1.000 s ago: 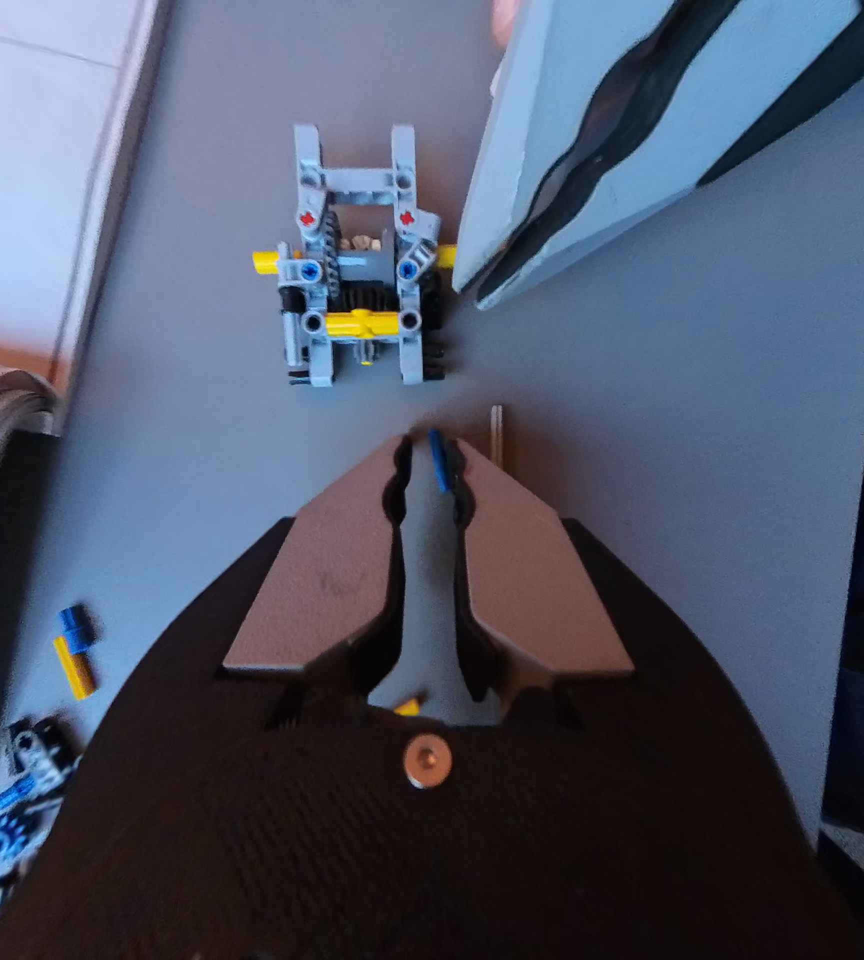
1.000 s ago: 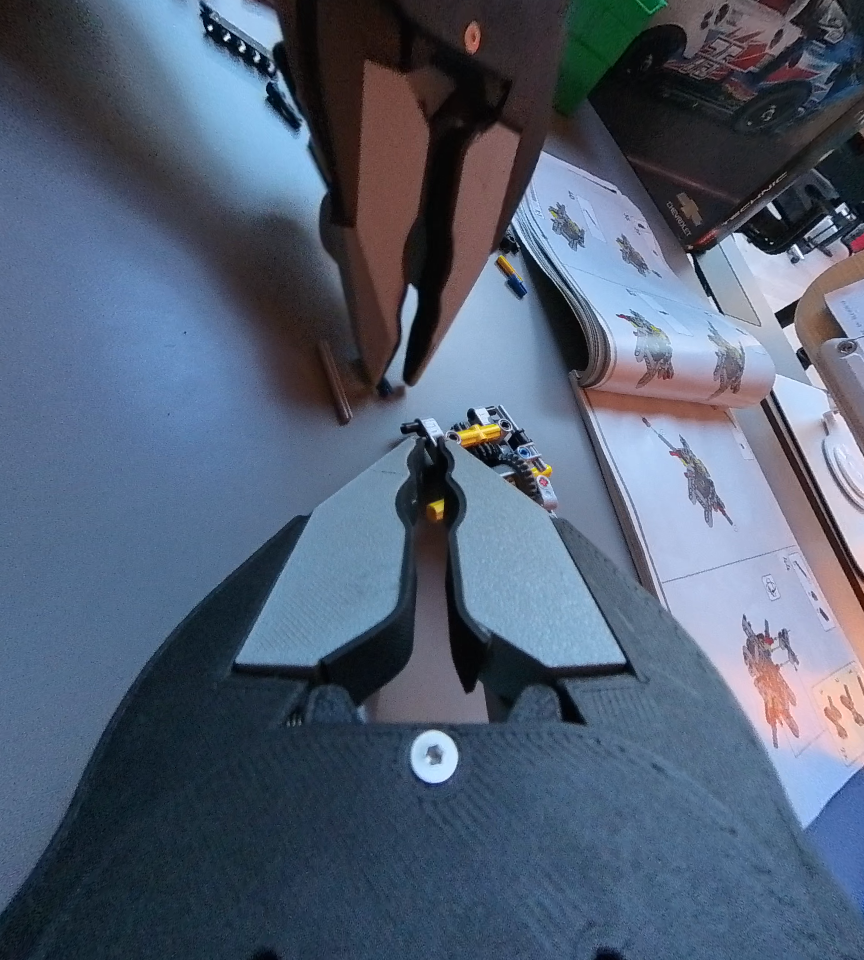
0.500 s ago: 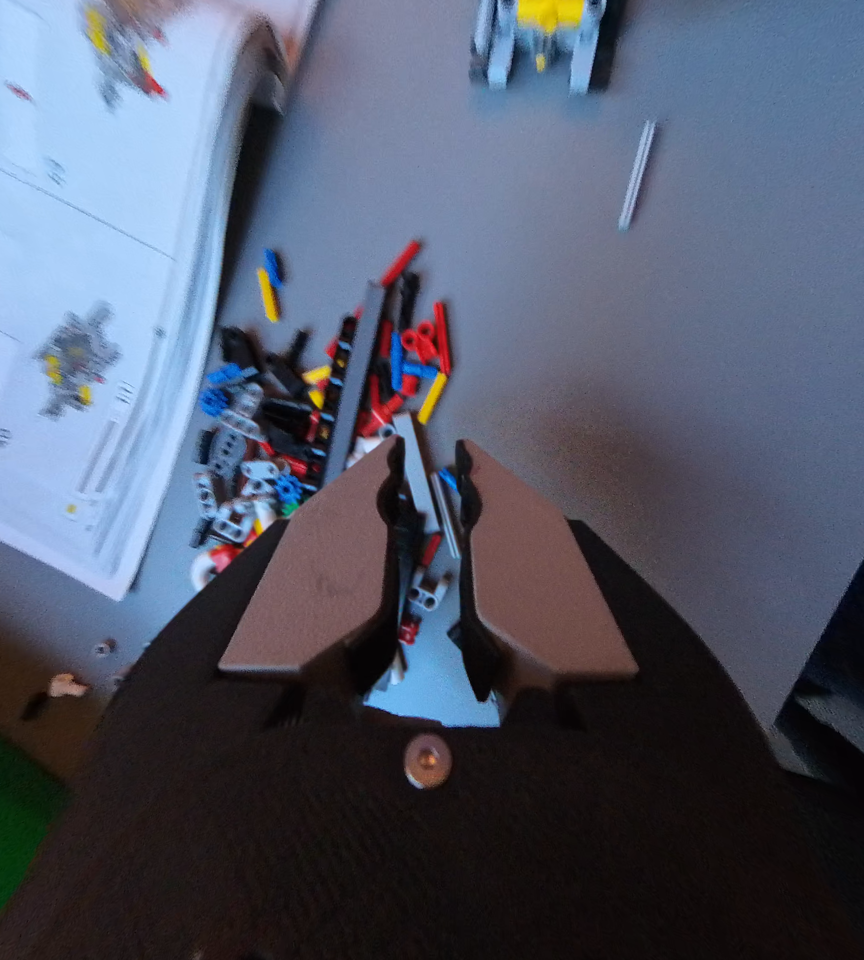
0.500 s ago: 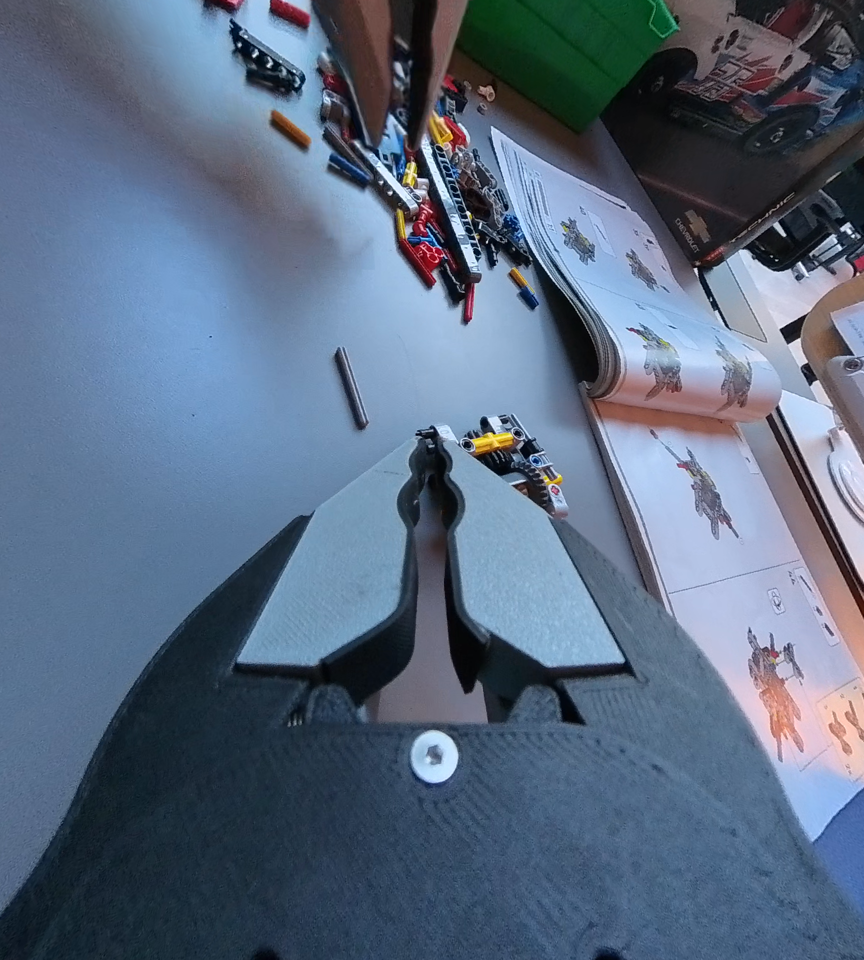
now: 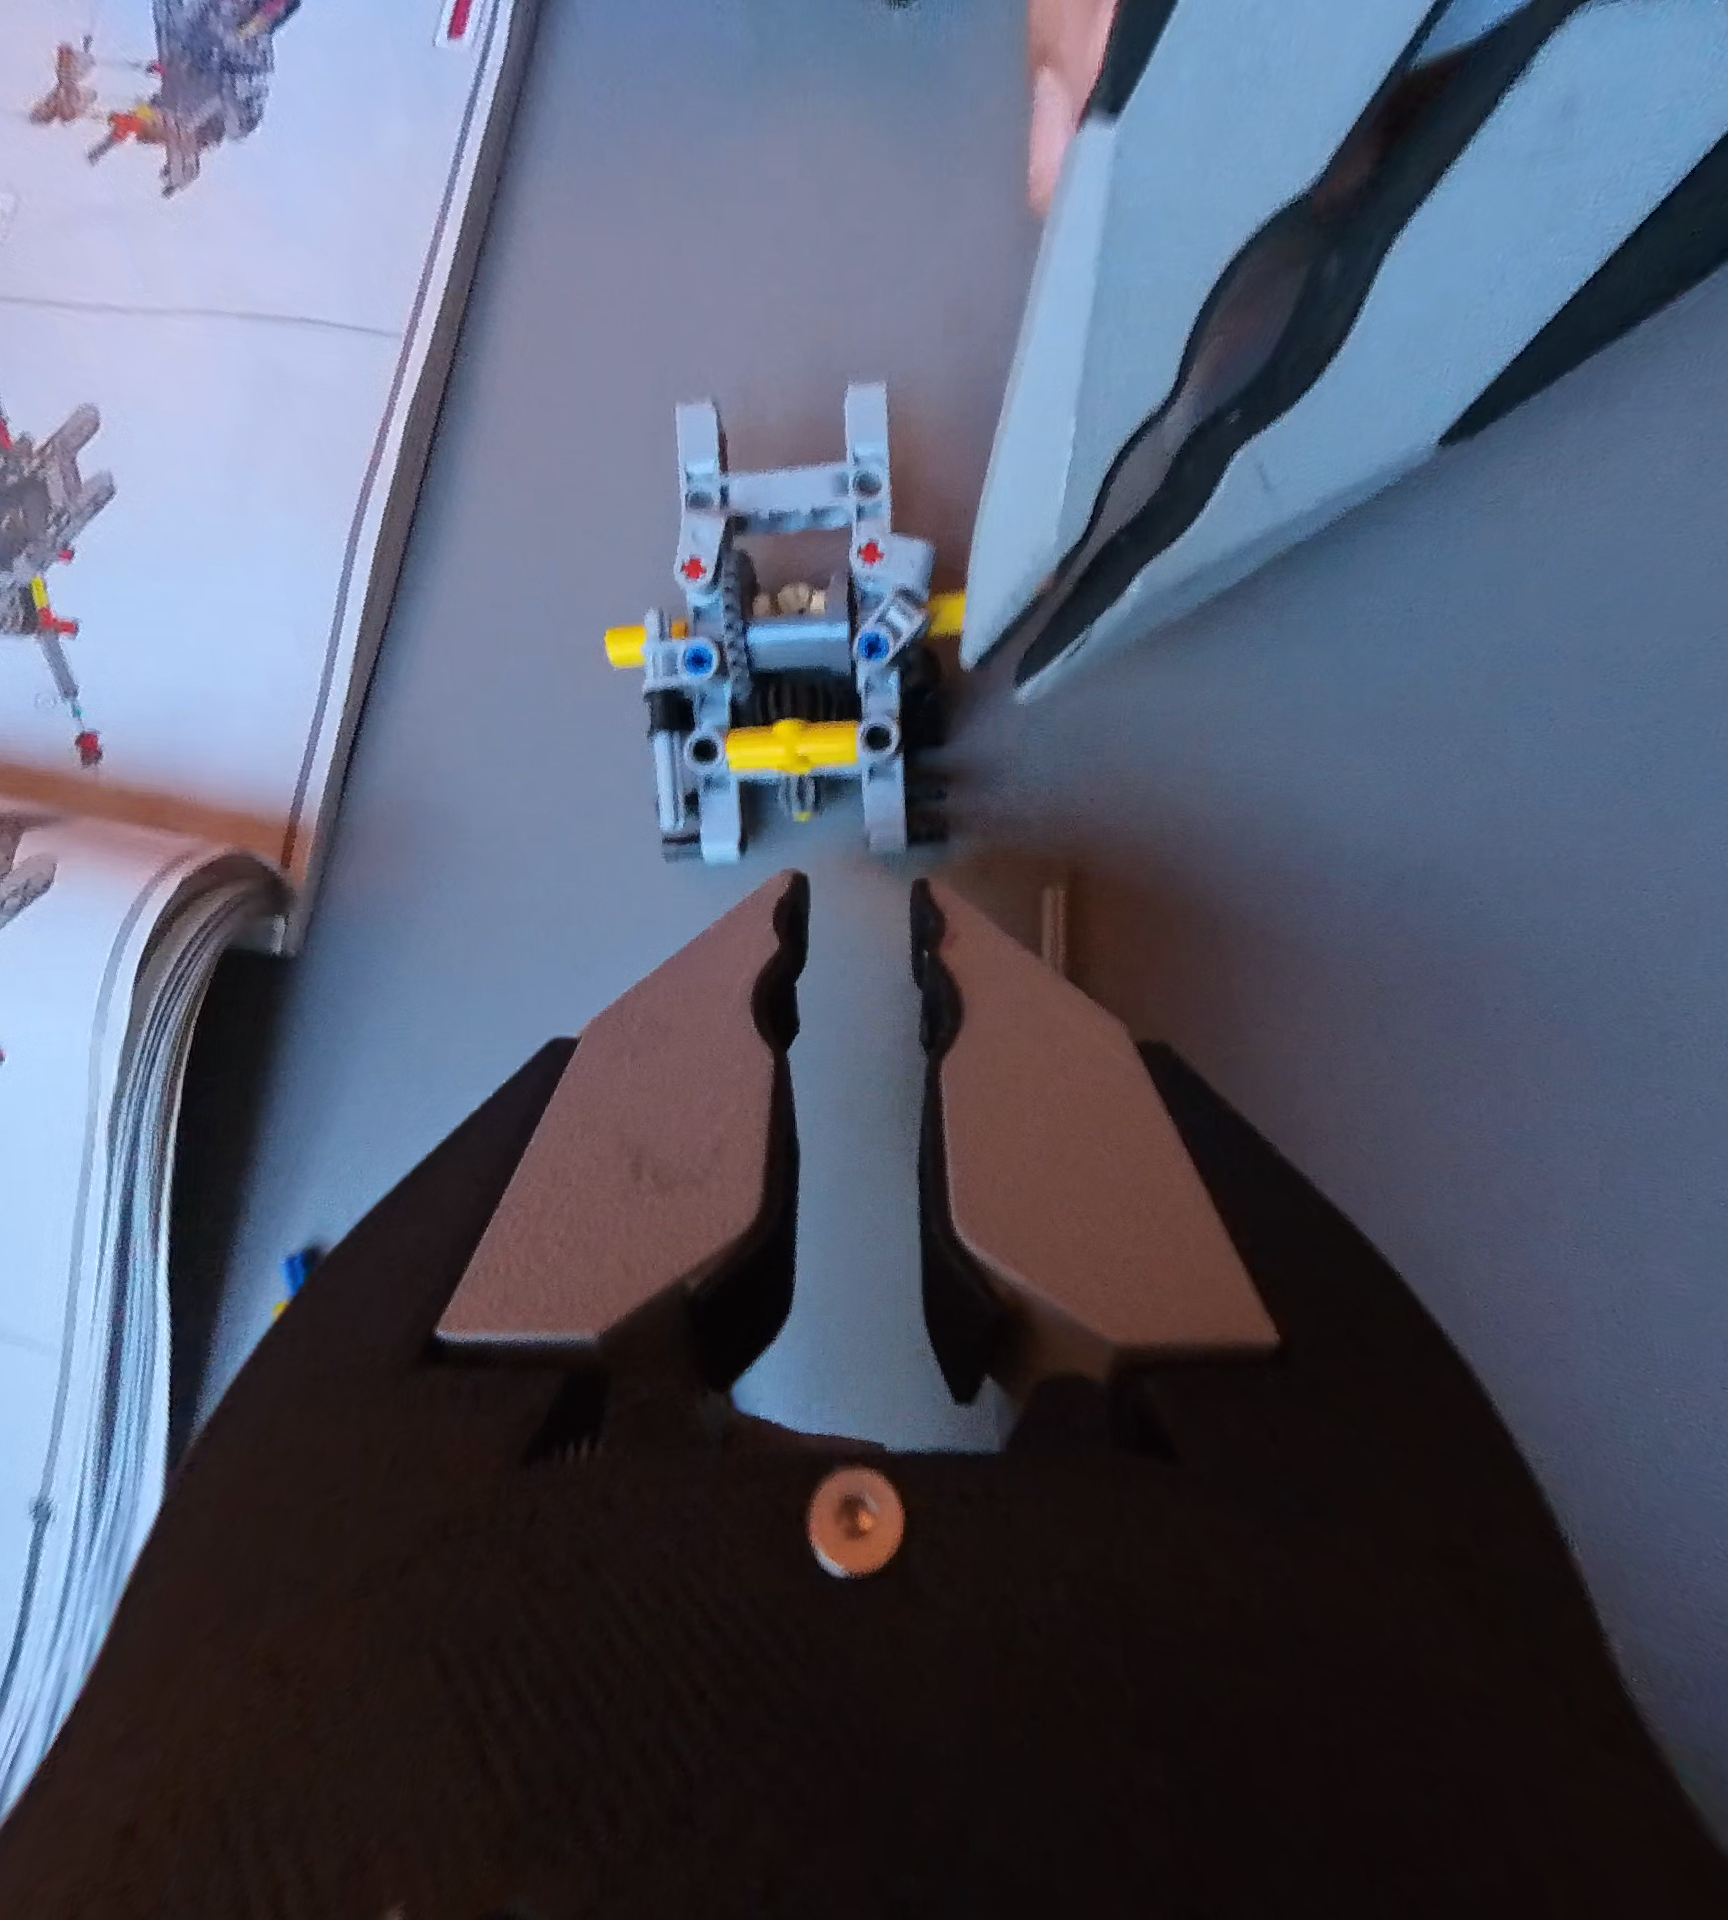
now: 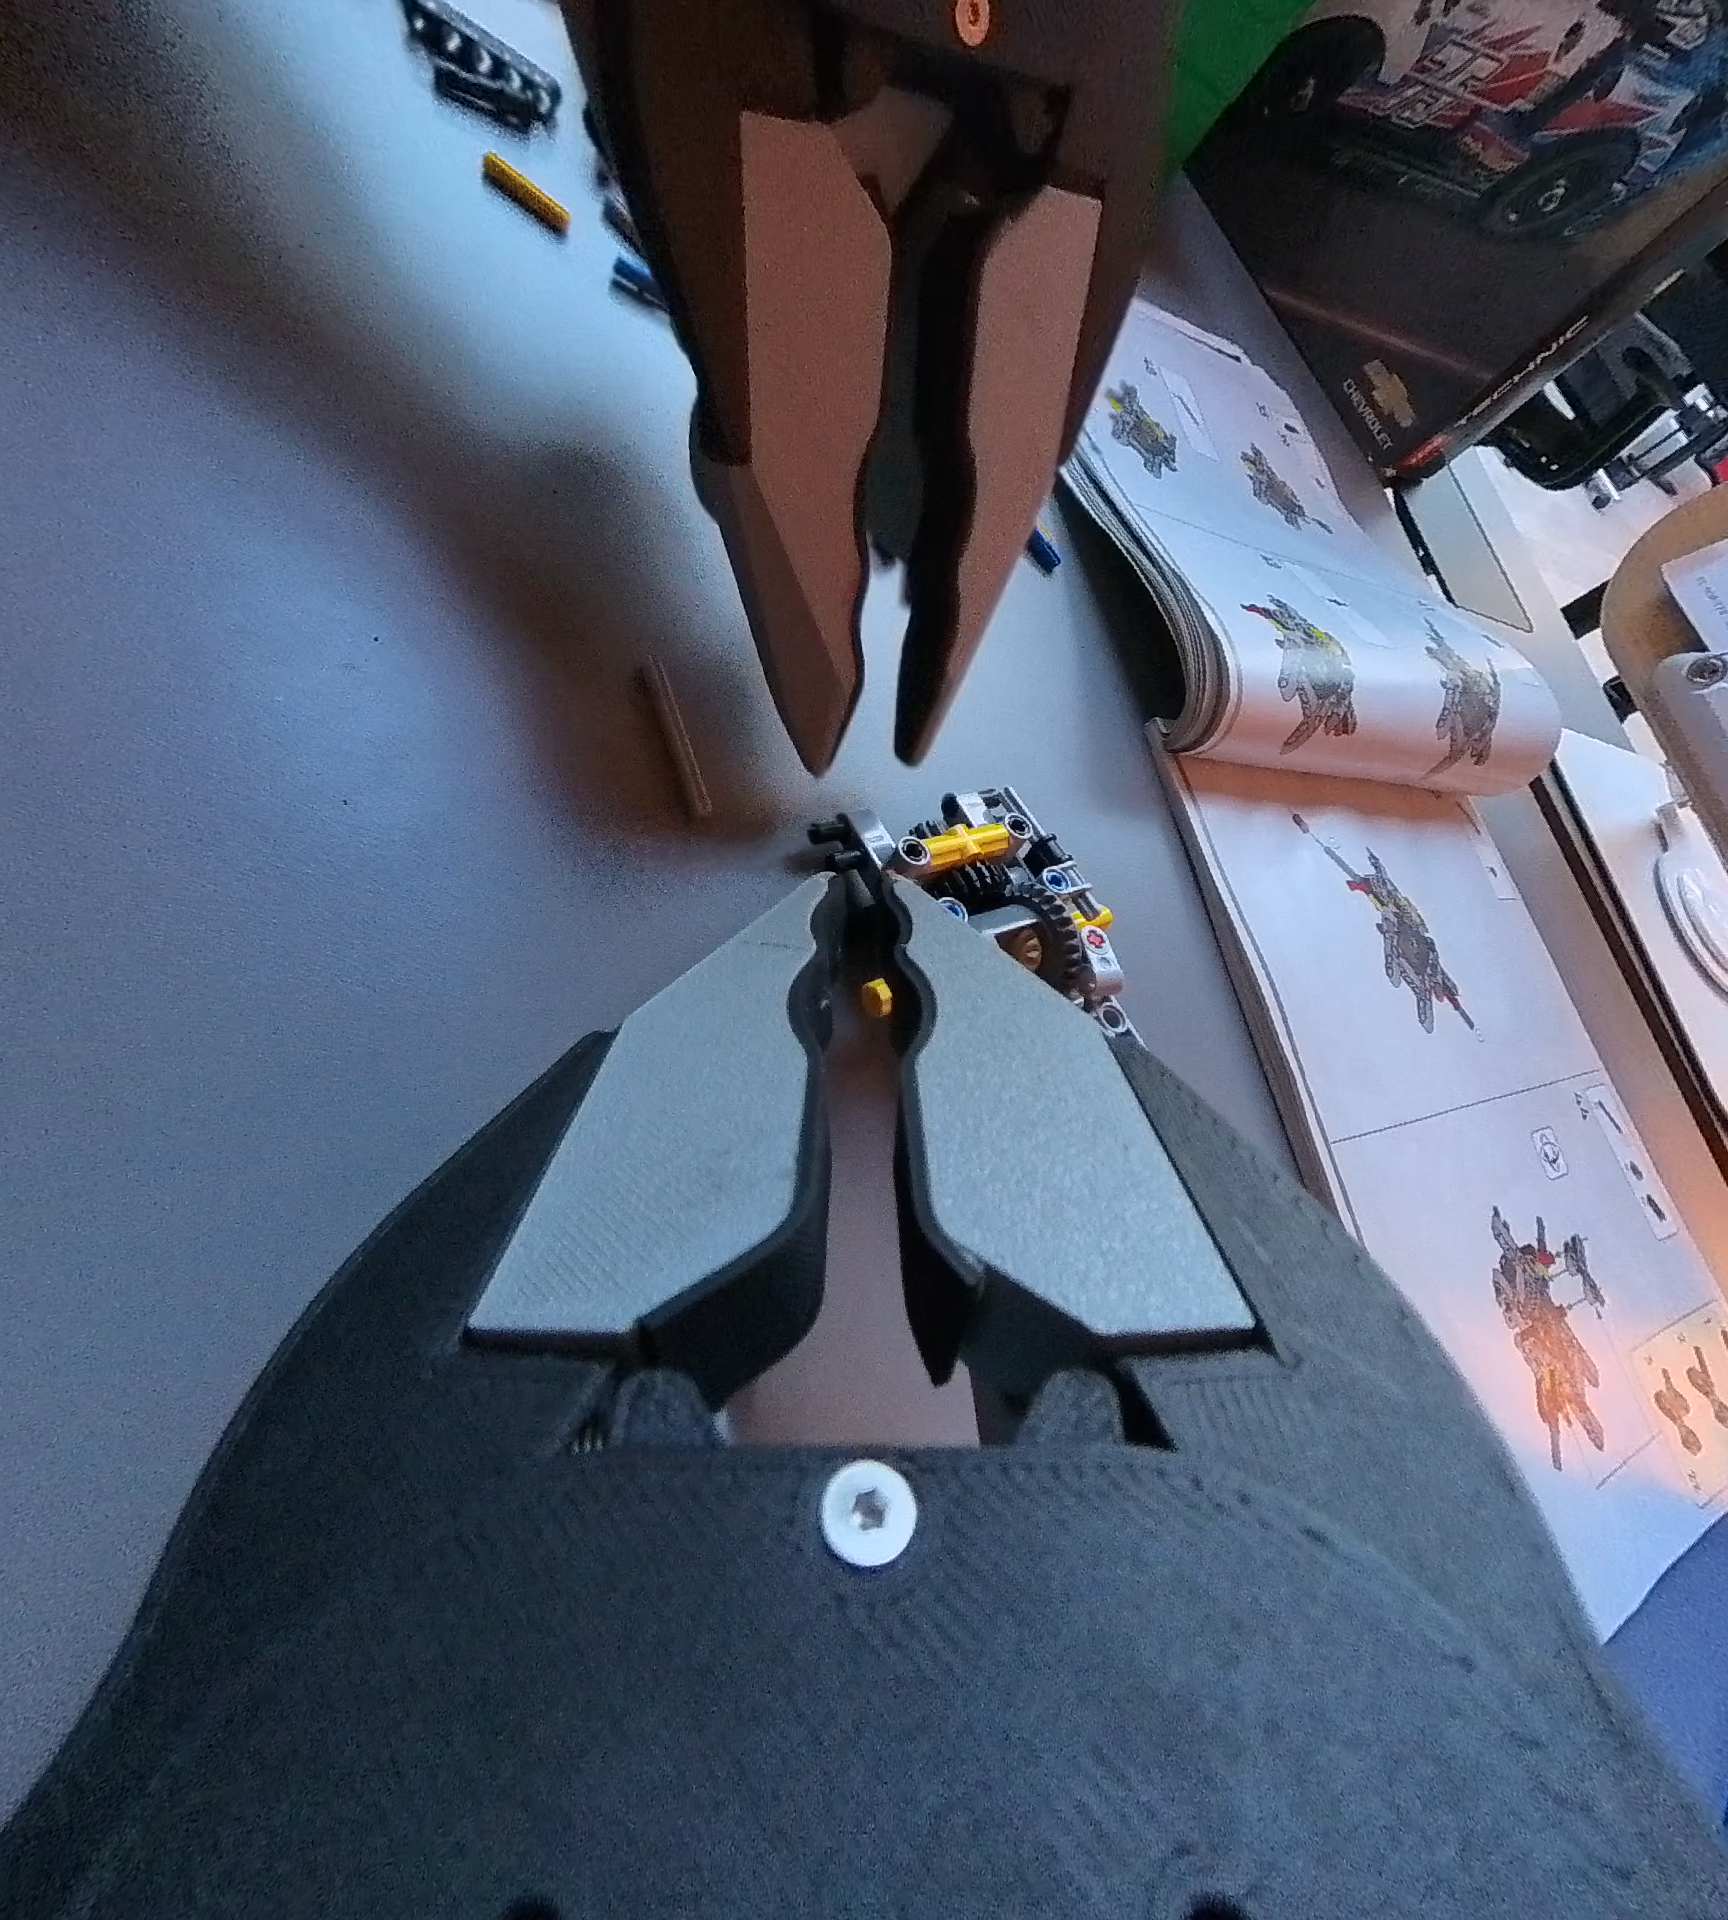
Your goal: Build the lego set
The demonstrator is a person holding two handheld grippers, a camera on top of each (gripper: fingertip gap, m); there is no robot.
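A small brick-built gear assembly (image 5: 787,644) of grey beams, black gears and yellow axles sits on the grey table (image 5: 1359,1039). My left gripper (image 5: 858,894) hovers just in front of it, its jaws apart with only bare table showing between them. The right wrist view shows it from the front (image 6: 860,753), with a gap between its fingertips. My right gripper (image 6: 865,883) is shut on a thin dark beam at the side of the assembly (image 6: 1005,894), and a yellow axle end shows between its fingers. In the left wrist view the right gripper (image 5: 995,665) touches the assembly's right side.
A thin grey axle rod (image 5: 1052,925) lies on the table beside my left fingers, also in the right wrist view (image 6: 673,738). An open instruction booklet (image 5: 112,416) lies to the left. Loose pieces (image 6: 527,192), a box with a car picture (image 6: 1514,156) and a green bin (image 6: 1224,83) are farther off. Tip to tip, the grippers are about 4 cm apart.
My left gripper held a blue pin near the assembly, swung over the pile of loose pieces, and is back in front of the assembly with no pin in its jaws. My right gripper stayed on the assembly.
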